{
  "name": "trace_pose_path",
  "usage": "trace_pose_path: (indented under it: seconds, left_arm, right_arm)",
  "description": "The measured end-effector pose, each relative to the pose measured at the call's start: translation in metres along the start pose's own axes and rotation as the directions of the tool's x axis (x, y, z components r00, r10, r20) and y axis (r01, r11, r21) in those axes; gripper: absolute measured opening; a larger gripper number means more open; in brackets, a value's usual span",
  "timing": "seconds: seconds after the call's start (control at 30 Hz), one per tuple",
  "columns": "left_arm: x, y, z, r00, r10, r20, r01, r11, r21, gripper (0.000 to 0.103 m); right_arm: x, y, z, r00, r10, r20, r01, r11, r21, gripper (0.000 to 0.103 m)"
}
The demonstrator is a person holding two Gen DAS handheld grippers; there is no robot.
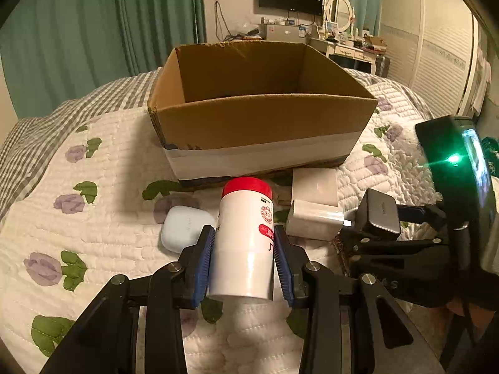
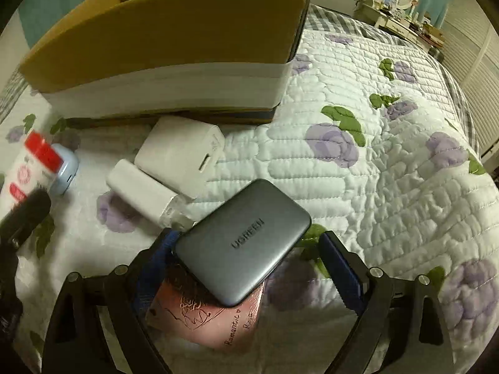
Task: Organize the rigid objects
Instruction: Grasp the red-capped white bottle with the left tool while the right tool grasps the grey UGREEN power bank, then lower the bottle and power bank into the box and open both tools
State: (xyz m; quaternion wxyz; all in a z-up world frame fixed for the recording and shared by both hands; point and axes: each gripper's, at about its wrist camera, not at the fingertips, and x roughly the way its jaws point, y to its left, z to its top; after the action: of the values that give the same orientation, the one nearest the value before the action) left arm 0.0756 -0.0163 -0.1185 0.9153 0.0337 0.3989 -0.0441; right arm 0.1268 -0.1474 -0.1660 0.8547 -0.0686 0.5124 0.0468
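My left gripper (image 1: 244, 243) is shut on a white bottle with a red cap (image 1: 246, 233), held upright above the quilt, in front of the open cardboard box (image 1: 259, 118). The bottle also shows at the left edge of the right wrist view (image 2: 29, 171). My right gripper (image 2: 246, 255) is open around a grey UGREEN device (image 2: 243, 243), which lies on a pink box (image 2: 212, 318); the jaws stand apart from it. The grey device shows in the left wrist view too (image 1: 379, 213).
A pale blue earbud case (image 1: 184, 227) lies left of the bottle. Two white chargers (image 2: 181, 152) (image 2: 143, 191) lie between the grippers in front of the box. The floral quilt (image 2: 389, 171) extends right. Furniture stands beyond the bed.
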Motion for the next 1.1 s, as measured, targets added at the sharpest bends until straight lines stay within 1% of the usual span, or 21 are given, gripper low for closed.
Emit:
trace_pose_path:
  seconds: [0.03,0.2,0.33,0.43,0.67,0.8,0.9,1.0,1.1]
  left_arm:
    - [-0.001,0.0,0.0,1.0,-0.002,0.001,0.002,1.0,-0.002,0.038]
    - [-0.005,0.002,0.001,1.0,-0.008,0.009,0.008,1.0,-0.011,0.038]
    - [-0.009,0.003,0.002,1.0,-0.013,0.023,0.014,1.0,-0.014,0.038]
    - [-0.014,0.003,0.004,0.999,-0.016,0.034,0.016,1.0,-0.017,0.038]
    - [-0.04,0.003,0.013,0.997,-0.019,0.078,0.022,0.999,-0.039,0.038]
    - [-0.062,0.003,0.031,0.994,-0.024,0.111,0.03,0.998,-0.055,0.038]
    - [-0.073,0.003,0.05,0.99,-0.033,0.139,0.041,0.997,-0.059,0.038]
    - [-0.073,0.003,0.075,0.987,-0.022,0.159,0.03,0.999,-0.045,0.038]
    - [-0.063,0.005,0.099,0.986,-0.002,0.164,0.009,0.999,-0.042,0.038]
  right_arm:
    - [-0.004,-0.001,-0.001,1.0,0.018,0.012,-0.018,1.0,-0.003,0.073]
    - [-0.011,-0.006,-0.004,0.998,0.051,0.033,-0.051,0.999,0.004,0.073]
    - [-0.026,-0.001,-0.007,0.995,0.057,0.08,-0.055,0.998,-0.025,0.072]
    - [-0.038,-0.001,-0.01,0.99,0.086,0.113,-0.083,0.996,-0.028,0.072]
    - [-0.074,-0.007,-0.014,0.976,0.114,0.187,-0.108,0.993,-0.041,0.072]
    - [-0.102,-0.006,-0.009,0.962,0.129,0.241,-0.116,0.991,-0.066,0.072]
    - [-0.119,-0.008,0.004,0.948,0.143,0.284,-0.123,0.989,-0.088,0.072]
    - [-0.134,-0.011,0.019,0.933,0.157,0.325,-0.131,0.986,-0.102,0.072]
    - [-0.146,-0.011,0.039,0.916,0.156,0.37,-0.12,0.986,-0.12,0.072]
